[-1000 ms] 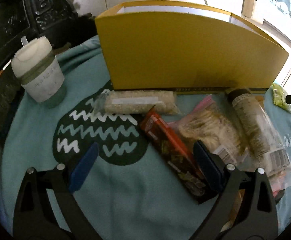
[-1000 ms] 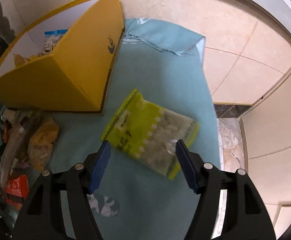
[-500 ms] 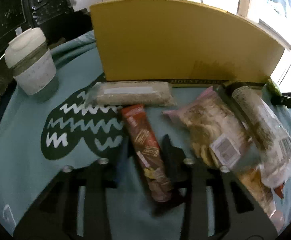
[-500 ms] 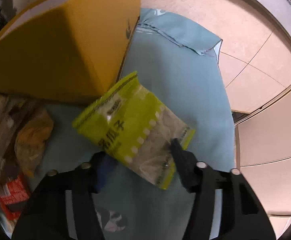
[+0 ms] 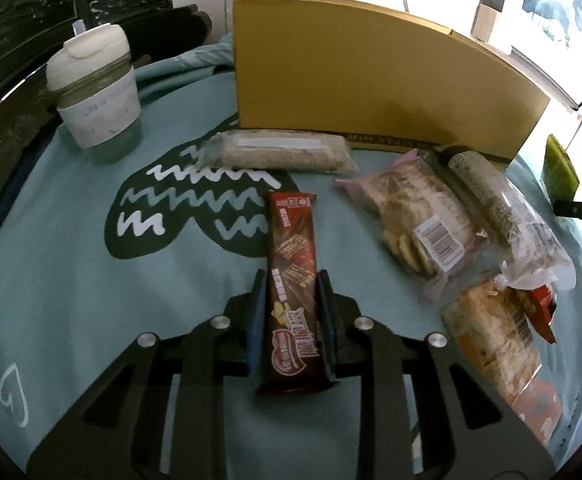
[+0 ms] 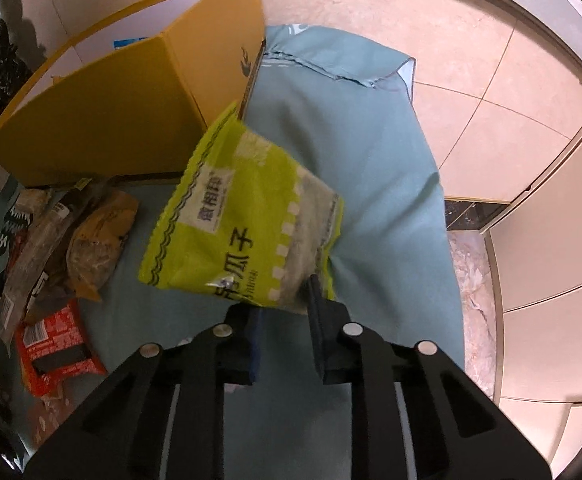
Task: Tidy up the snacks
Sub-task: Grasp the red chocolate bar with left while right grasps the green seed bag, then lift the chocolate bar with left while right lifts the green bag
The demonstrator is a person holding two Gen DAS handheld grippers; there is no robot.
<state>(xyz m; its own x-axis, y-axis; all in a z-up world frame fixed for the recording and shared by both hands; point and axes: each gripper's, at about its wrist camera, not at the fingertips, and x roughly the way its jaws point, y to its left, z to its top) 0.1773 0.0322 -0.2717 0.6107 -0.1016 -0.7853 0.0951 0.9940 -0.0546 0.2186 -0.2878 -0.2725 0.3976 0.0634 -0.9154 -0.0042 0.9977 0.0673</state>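
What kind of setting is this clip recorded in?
Most likely a home, on a table or low surface: a teal printed cloth covered with snack packets, a yellow cardboard box for sorting, a lidded cup, and beige tiled floor around.

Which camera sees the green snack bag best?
The right wrist view. There the green snack bag fills the middle of the picture, label showing, its lower edge between the closing jaws of the right gripper. The left wrist view shows only a dark green sliver at the far right, past the yellow box.
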